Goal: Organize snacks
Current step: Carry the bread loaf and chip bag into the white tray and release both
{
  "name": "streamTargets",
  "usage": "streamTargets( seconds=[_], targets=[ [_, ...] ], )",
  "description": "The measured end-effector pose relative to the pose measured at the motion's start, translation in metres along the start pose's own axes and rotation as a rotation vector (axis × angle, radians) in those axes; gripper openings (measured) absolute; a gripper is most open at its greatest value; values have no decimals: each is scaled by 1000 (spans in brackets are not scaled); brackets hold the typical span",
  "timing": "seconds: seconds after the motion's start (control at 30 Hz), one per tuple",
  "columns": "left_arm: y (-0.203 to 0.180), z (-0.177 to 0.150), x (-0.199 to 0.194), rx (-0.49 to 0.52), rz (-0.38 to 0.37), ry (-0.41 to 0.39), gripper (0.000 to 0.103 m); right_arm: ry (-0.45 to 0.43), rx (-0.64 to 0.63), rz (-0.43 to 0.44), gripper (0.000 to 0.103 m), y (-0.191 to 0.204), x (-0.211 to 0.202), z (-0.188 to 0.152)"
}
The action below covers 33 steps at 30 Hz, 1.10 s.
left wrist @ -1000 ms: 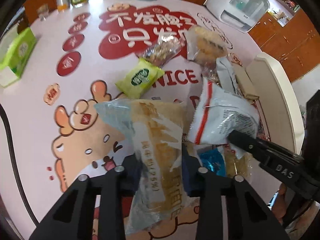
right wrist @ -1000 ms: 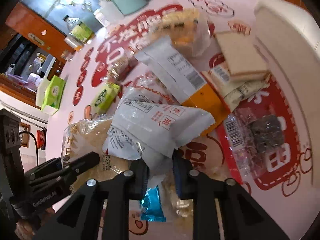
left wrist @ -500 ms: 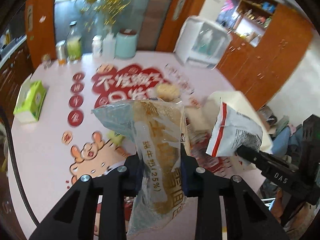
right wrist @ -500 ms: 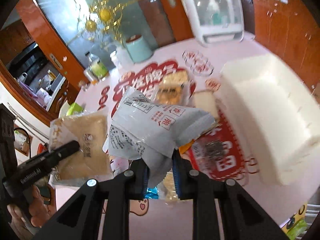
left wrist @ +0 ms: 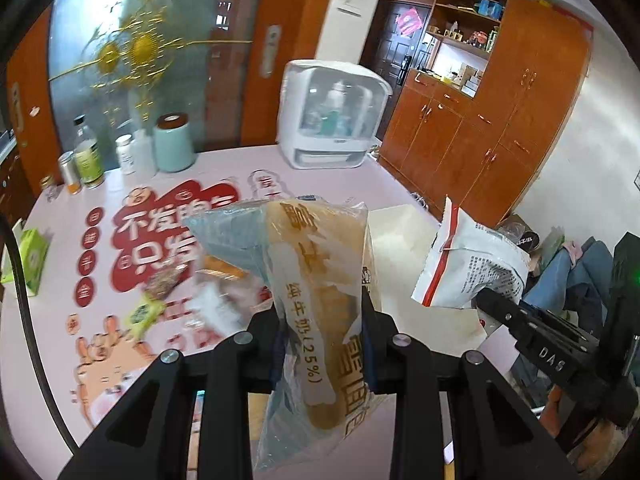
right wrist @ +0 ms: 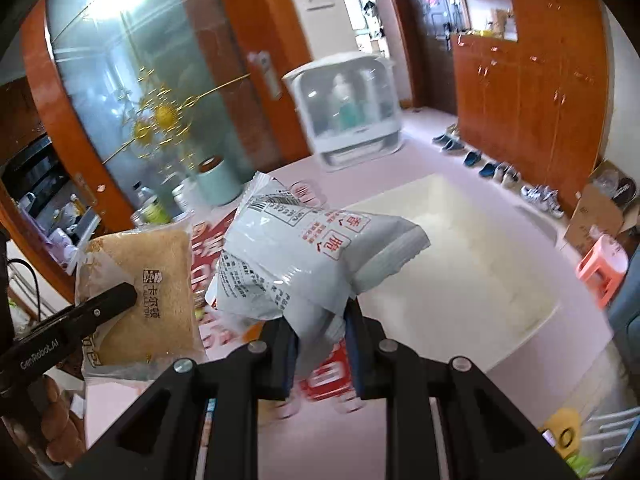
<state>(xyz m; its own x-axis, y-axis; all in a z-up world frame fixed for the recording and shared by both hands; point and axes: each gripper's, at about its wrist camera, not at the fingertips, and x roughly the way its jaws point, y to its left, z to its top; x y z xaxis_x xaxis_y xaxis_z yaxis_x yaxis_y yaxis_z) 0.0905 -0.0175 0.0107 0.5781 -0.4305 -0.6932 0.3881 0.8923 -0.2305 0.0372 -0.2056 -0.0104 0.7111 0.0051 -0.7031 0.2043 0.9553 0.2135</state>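
Note:
My left gripper (left wrist: pixel 322 342) is shut on a clear bag of tan bread (left wrist: pixel 316 300) and holds it high above the pink table; the bag also shows in the right wrist view (right wrist: pixel 144 300). My right gripper (right wrist: pixel 320 344) is shut on a white snack bag with red print (right wrist: pixel 316 252), also lifted; it shows in the left wrist view (left wrist: pixel 472 268) at the right. A cream tray (right wrist: pixel 460 248) sits on the table's right side, below and beyond both bags. Loose snacks, among them a green packet (left wrist: pixel 140 312), lie blurred on the table.
A white cabinet appliance (left wrist: pixel 332 120) stands at the table's far edge. A mint canister (left wrist: pixel 174 144), bottles and jars (left wrist: pixel 86 156) stand at the far left. A green tissue box (left wrist: pixel 28 256) is at the left edge. Wooden cupboards (left wrist: pixel 500 120) line the right wall.
Both grippers have risen from the snack pile with their bags and tilted up. The view now takes in the room, and the table lies farther below.

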Motion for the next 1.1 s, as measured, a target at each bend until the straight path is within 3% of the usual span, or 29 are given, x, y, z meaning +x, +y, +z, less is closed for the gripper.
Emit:
streamTargets(
  seconds=[0.3,0.5,0.57,0.6,0.63,0.7,0.77,0.8,1.1],
  targets=[
    [-124,25,79,8,53,23,29,-2,-113,-110,22,-102,15,40],
    [-161,25,125,39,128,81,32,42,-149,-106,23,-139,38,50],
    [-165,25,137,34,154,109,49,70,-158,-100,28,-147,46,50],
    [-166,24,140,31,163,121,79,100,-159,-97,29,-151,54,50],
    [-166,25,142,27,173,125,102,115,-164,-99,31,-152,57,49],
    [-166,25,141,19,191,98,103,154,-189,-106,41,-155,68,45],
    [-165,25,141,37,221,100,103,186,-205,-108,64,-156,77,42],
    [-164,25,141,45,238,103,103,189,-205,-103,67,-157,77,41],
    [-155,15,128,12,275,106,103,219,-195,-31,70,-156,82,43]
  ],
)
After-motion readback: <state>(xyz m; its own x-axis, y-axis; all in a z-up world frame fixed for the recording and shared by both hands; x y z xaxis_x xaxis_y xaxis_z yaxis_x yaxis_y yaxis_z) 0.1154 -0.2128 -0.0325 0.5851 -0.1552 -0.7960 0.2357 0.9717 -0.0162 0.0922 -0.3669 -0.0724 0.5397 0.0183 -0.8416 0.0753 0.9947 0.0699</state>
